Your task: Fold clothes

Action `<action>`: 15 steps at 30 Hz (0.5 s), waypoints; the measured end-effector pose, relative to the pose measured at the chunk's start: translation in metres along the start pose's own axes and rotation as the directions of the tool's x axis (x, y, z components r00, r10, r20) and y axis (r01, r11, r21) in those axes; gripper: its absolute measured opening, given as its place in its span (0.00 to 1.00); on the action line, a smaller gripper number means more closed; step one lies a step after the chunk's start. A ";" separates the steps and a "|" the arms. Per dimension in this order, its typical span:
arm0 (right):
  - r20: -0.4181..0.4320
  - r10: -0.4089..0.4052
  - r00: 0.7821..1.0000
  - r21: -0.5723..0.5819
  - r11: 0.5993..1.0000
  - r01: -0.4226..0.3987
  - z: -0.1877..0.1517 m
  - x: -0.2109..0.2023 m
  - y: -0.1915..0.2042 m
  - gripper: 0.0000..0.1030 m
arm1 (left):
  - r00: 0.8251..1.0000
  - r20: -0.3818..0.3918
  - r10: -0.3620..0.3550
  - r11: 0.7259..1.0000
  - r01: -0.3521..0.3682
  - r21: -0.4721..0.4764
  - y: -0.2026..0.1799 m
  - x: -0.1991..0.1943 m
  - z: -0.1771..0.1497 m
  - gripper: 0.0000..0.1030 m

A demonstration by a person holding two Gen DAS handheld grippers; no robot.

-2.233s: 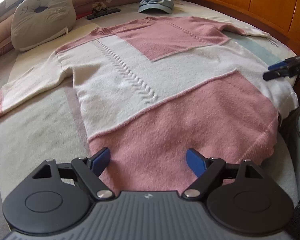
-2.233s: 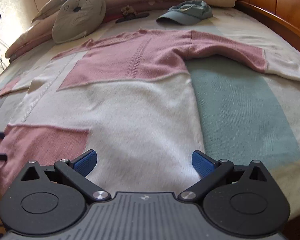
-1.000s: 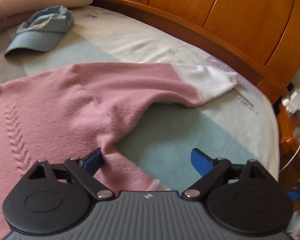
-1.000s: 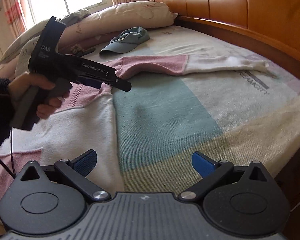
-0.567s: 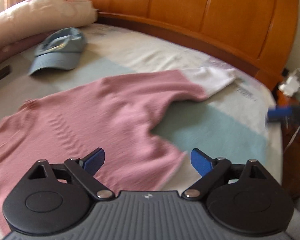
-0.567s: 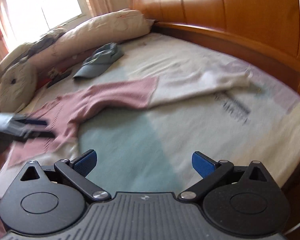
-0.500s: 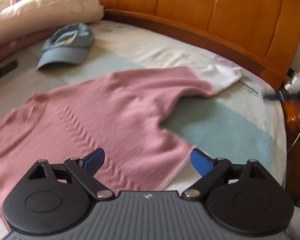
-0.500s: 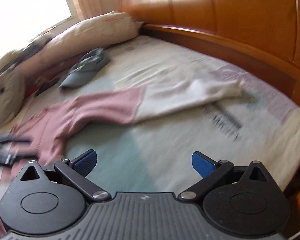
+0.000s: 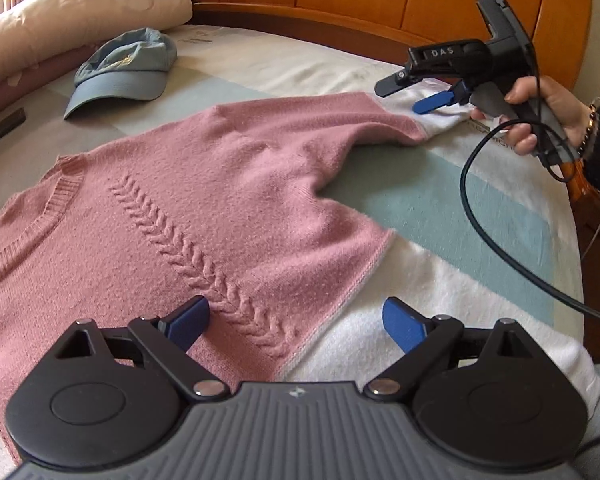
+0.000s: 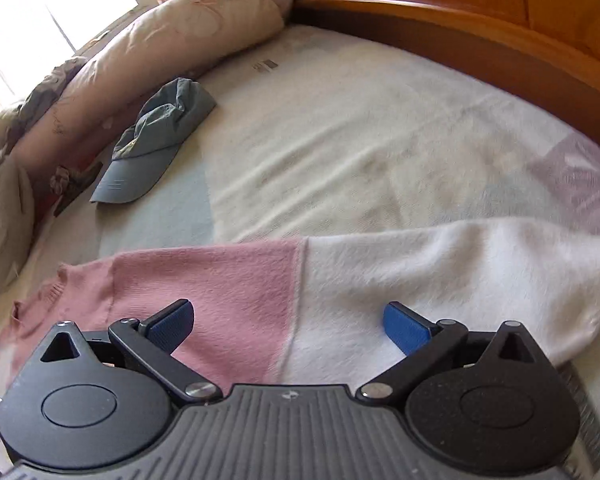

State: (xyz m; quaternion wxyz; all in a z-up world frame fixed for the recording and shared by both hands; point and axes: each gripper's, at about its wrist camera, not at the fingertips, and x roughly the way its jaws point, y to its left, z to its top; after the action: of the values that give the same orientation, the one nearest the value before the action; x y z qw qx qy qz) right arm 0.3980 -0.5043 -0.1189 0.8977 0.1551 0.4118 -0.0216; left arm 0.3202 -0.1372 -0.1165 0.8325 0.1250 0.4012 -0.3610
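Note:
A pink and white knitted sweater lies flat on the bed, with its sleeve stretched toward the wooden frame. My left gripper hovers open over the sweater's body, near the seam between pink and white. In the left wrist view my right gripper, held in a hand, is open just above the sleeve's white cuff. The right wrist view shows that same gripper low over the sleeve where pink meets white. Neither one holds cloth.
A blue cap lies at the back of the bed beside long pillows. The wooden bed frame curves around the far side. A black cable hangs from the right gripper across the bed's edge.
My right gripper has swung over and come down onto the sleeve near its cuff. The left gripper has drawn back over the sweater's body. Both have stayed open.

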 end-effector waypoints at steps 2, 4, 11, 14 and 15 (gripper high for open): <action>0.033 -0.118 0.992 -0.076 0.990 0.120 0.001 -0.001 -0.004 1.00 | 1.000 0.009 -0.009 1.000 0.009 0.002 0.002 0.000 -0.003 0.90; 0.063 -0.199 0.978 -0.109 0.973 0.205 0.003 0.005 -0.021 1.00 | 1.000 0.015 -0.013 1.000 0.013 0.007 0.003 0.002 -0.005 0.91; 0.058 -0.184 0.981 -0.089 0.978 0.189 0.016 -0.017 -0.003 1.00 | 1.000 0.023 -0.016 1.000 0.016 0.013 0.003 0.001 -0.005 0.91; -0.002 -0.059 0.998 -0.174 0.983 0.058 0.006 -0.016 0.052 1.00 | 1.000 0.027 -0.014 1.000 0.014 0.011 0.002 0.001 -0.006 0.91; -0.013 -0.028 1.000 -0.211 0.977 0.025 0.002 -0.013 0.072 1.00 | 0.999 0.028 -0.015 1.000 0.014 0.009 0.002 0.001 -0.006 0.91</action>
State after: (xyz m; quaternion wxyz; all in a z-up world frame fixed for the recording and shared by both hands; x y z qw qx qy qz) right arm 0.4023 -0.4380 -0.0892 0.9055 0.0535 0.4209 0.0115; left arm 0.3188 -0.1329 -0.1212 0.8349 0.1208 0.3886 -0.3705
